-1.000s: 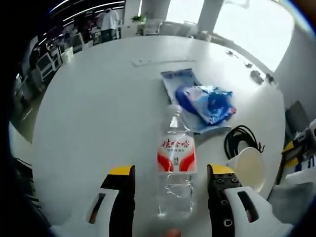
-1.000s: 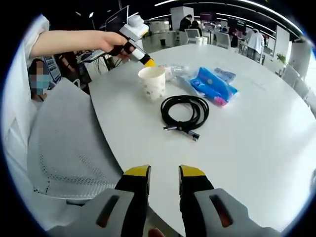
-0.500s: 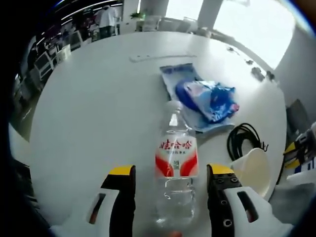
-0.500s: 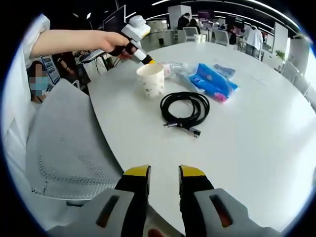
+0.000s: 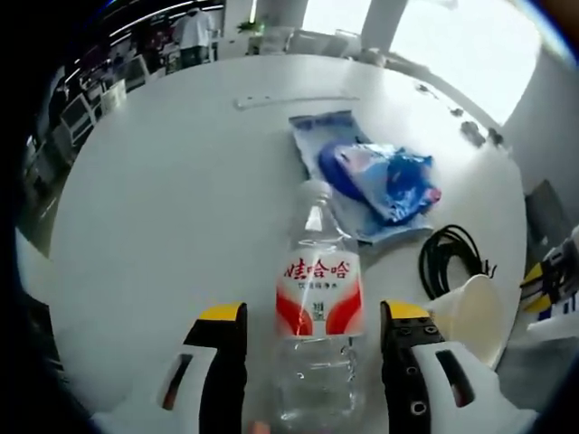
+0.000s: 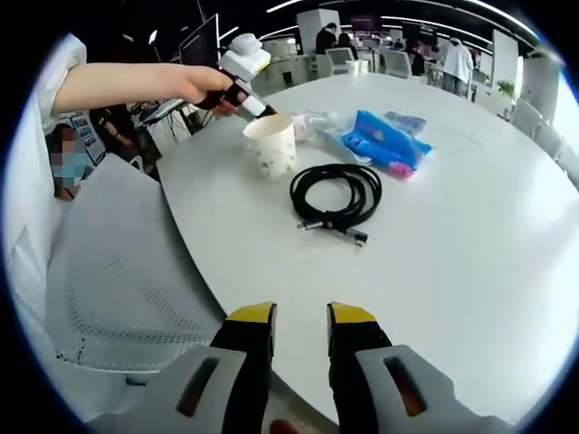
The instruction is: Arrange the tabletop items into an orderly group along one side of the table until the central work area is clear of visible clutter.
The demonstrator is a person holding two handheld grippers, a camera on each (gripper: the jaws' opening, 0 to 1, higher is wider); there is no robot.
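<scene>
A clear water bottle (image 5: 317, 307) with a red and white label lies on the white round table (image 5: 163, 199), cap pointing away. My left gripper (image 5: 312, 316) is open, one jaw on each side of the bottle with gaps showing. Beyond the bottle lie blue plastic packets (image 5: 380, 181), with a coiled black cable (image 5: 452, 258) and a paper cup (image 5: 466, 312) to the right. In the right gripper view the cup (image 6: 270, 145), cable (image 6: 336, 194) and packets (image 6: 384, 140) cluster at the far side. My right gripper (image 6: 301, 316) hangs over the table edge, jaws nearly together, holding nothing.
A grey mesh chair (image 6: 118, 262) stands against the table edge on the left of the right gripper view. A person's hand holds the left gripper (image 6: 244, 95) by the cup. Desks, chairs and people fill the office behind.
The left gripper has moved forward, so the bottle sits deeper between its jaws and looks larger. The right gripper view has shifted only slightly; its jaws have not changed.
</scene>
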